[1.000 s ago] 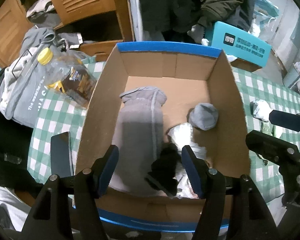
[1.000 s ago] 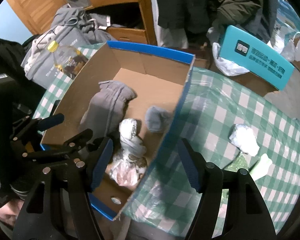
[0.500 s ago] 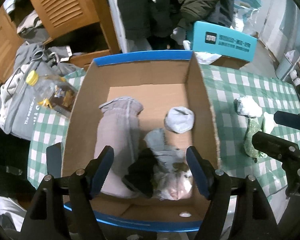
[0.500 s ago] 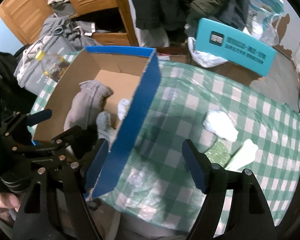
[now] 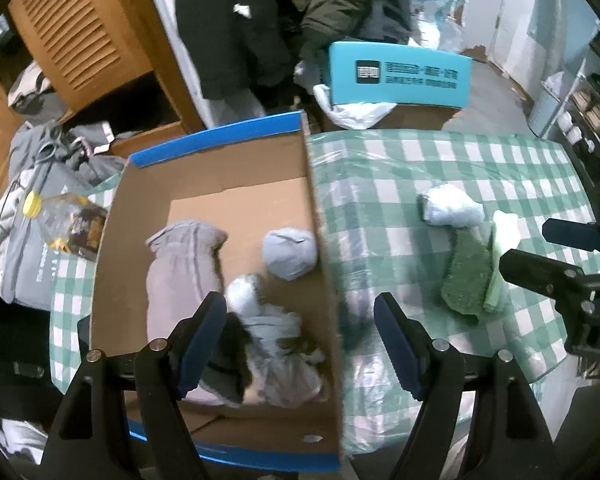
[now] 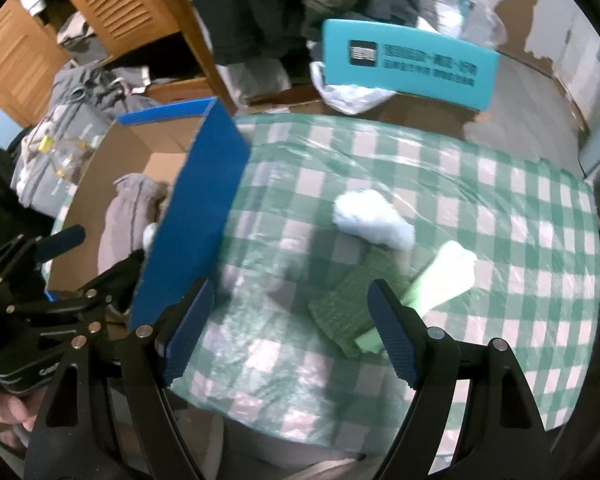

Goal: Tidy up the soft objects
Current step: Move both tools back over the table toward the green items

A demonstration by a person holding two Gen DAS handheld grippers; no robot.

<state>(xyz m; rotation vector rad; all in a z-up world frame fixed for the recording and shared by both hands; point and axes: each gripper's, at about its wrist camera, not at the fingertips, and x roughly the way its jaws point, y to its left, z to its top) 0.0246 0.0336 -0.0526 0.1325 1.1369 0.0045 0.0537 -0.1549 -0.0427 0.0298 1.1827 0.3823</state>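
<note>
A lived-in domestic room is indicated: louvred wooden cupboard doors, hung dark coats, a checked tablecloth.

I see a grey rolled garment, a grey sock ball and crumpled socks inside the cardboard box; a white bundle, green cloth and pale-green piece lie together toward the tablecloth's right edge.

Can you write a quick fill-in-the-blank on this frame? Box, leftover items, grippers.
1. The cardboard box has a rim coloured ____.
2. The rolled grey sock ball lies ____ the box.
3. The dark green cloth lies on the ____ tablecloth, outside the box.
4. The right gripper holds ____, and its jaws stand open.

Missing words: blue; inside; checked; nothing
</note>
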